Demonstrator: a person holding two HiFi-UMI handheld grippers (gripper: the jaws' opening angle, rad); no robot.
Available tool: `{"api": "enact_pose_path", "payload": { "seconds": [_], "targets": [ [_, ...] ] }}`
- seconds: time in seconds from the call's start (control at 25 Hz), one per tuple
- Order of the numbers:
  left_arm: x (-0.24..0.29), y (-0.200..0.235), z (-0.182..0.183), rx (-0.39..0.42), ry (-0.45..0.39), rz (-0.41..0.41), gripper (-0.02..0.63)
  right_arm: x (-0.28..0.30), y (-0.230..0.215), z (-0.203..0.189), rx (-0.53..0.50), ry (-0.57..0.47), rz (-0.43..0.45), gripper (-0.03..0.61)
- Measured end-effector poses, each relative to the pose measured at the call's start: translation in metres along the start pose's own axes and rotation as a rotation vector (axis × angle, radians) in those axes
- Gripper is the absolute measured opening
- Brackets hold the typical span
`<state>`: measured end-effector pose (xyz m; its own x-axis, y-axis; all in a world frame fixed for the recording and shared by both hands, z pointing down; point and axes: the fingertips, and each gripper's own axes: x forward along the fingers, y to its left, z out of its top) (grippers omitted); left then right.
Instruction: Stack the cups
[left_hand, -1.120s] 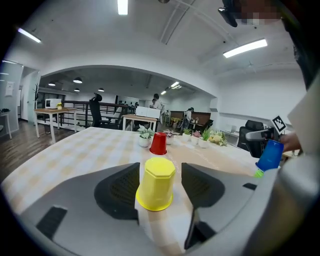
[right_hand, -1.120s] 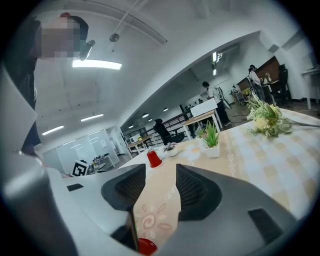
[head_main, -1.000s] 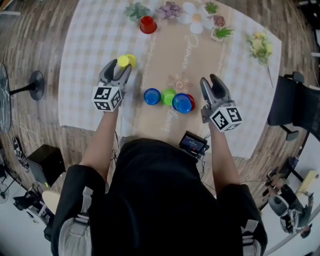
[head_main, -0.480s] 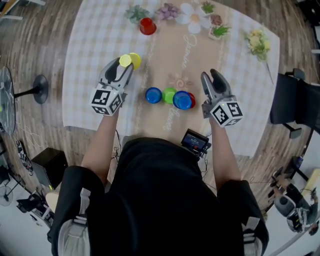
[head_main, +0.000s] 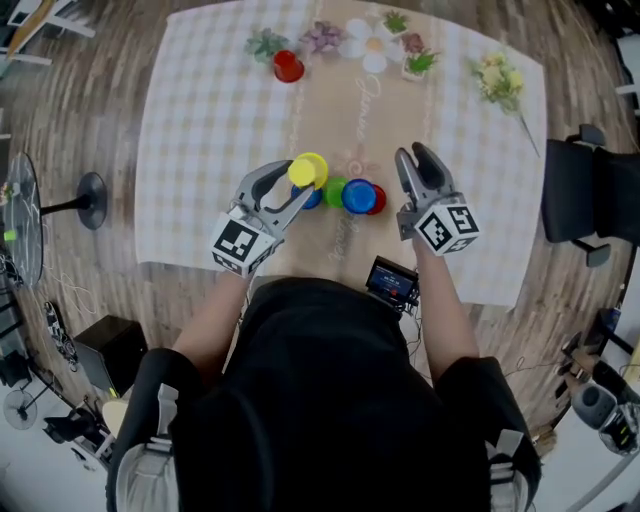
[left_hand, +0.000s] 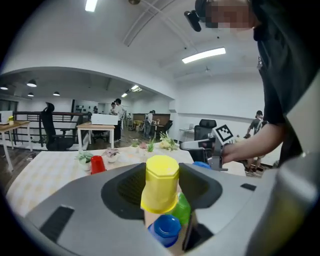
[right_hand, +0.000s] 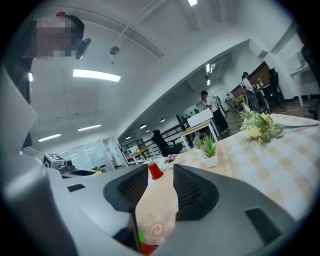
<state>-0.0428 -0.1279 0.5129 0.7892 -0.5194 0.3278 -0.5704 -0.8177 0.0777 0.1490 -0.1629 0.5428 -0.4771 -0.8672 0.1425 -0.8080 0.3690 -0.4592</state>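
Above the checked worktop (head_main: 200, 150), the left claw (head_main: 290, 186), jaws just tightened, grips a yellow cup (head_main: 308, 170) over a blue cup (left_hand: 166, 227) and green cup (head_main: 335, 190); the right claw (head_main: 415, 160), jaws just narrowing, stands empty alongside.

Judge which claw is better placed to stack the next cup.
Left, probably. The left claw, jaws just closed further, grips the yellow cup above the blue cup and green cup. The right claw, jaws also just closing, is empty beside them.
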Motion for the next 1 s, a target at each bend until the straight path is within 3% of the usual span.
{"api": "enact_pose_path", "payload": {
  "seconds": [0.2, 0.4, 0.72, 0.84, 1.0],
  "targets": [
    [0.005, -0.029, -0.019, 0.018, 0.067, -0.054, 0.207, -0.013, -0.002, 0.004, -0.011, -0.008, -0.017, 0.167],
    [0.005, -0.036, -0.039, 0.047, 0.116, -0.057, 0.207, -0.019, -0.001, -0.001, -0.010, -0.003, -0.026, 0.167],
    [0.006, -0.040, -0.047, 0.042, 0.116, -0.088, 0.227, -0.016, 0.006, -0.004, -0.009, 0.008, -0.019, 0.166],
    [0.001, -0.043, -0.040, 0.044, 0.080, -0.102, 0.255, -0.015, 0.007, -0.004, -0.011, 0.008, -0.019, 0.166],
    [-0.016, -0.029, -0.006, 0.032, -0.044, -0.064, 0.256, -0.014, 0.004, -0.004, -0.021, 0.015, -0.026, 0.167]
  ]
}}
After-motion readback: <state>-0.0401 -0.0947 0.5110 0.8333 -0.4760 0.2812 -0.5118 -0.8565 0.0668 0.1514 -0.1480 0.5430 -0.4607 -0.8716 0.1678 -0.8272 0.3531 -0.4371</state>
